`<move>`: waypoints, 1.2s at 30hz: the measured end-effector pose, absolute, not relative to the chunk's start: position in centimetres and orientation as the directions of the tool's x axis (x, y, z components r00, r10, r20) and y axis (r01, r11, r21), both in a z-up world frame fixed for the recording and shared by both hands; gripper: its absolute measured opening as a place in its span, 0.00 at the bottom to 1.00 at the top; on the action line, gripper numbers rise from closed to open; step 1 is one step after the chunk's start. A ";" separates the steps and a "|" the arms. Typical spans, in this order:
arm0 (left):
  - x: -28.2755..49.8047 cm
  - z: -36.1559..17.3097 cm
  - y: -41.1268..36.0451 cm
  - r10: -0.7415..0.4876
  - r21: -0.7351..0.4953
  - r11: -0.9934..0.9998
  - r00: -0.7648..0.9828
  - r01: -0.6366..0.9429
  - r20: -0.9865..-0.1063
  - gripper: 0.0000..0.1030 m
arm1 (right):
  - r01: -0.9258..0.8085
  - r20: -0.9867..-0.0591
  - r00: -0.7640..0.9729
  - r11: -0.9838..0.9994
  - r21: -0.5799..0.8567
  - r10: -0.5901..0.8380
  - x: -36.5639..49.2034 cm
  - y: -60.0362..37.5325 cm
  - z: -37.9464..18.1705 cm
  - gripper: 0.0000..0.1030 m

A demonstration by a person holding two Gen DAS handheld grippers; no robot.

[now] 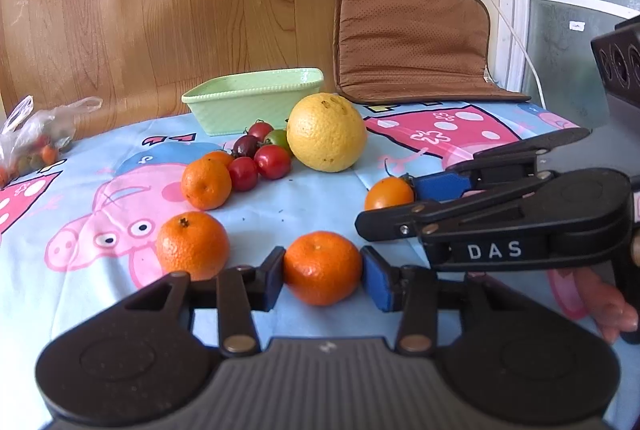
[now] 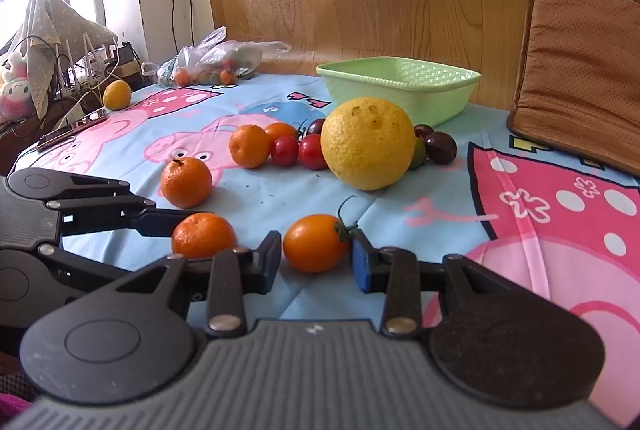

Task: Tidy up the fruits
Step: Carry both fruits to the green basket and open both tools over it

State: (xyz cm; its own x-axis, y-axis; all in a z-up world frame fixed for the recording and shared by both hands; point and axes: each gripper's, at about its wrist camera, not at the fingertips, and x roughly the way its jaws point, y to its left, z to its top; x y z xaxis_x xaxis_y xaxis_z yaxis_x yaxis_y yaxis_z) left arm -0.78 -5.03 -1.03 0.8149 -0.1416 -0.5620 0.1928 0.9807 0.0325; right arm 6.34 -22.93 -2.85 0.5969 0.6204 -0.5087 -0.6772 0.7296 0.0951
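Note:
My left gripper is shut on a mandarin that rests on the tablecloth; both pads touch it. My right gripper stands around an orange tomato with small gaps at the pads, so it is open. The right gripper also shows in the left wrist view, with the tomato between its fingers. A large yellow citrus, two more mandarins and several cherry tomatoes lie beyond. A green basket stands empty at the back.
A brown cushion leans on the wall at the back right. A plastic bag of small fruit lies at the back left. A yellow fruit and a phone lie near the table's left edge.

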 end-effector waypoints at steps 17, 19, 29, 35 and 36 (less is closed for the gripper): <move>-1.0 -1.1 -4.4 -0.172 -0.019 0.981 0.821 0.193 -0.544 0.36 | -0.668 -0.499 0.602 0.736 0.113 0.623 6.0 -23.1 -2.9 0.37; -1.0 -1.1 -4.2 -0.179 -0.030 0.980 0.822 0.194 -0.541 0.36 | -0.669 -0.494 0.601 0.734 0.118 0.628 5.9 -23.2 -2.9 0.37; -1.5 1.2 -2.9 -0.311 -0.168 0.950 0.808 0.262 -0.500 0.36 | -0.694 -0.428 0.545 0.674 0.251 0.721 6.1 -25.7 -1.5 0.37; 5.8 8.7 -0.8 -0.310 -0.163 0.950 0.856 0.266 -0.413 0.37 | -0.642 -0.321 0.623 0.700 0.311 0.714 12.2 -28.2 4.1 0.37; 8.2 9.4 -0.6 -0.289 -0.140 0.957 0.861 0.254 -0.419 0.37 | -0.634 -0.321 0.634 0.711 0.304 0.703 13.7 -27.7 4.7 0.37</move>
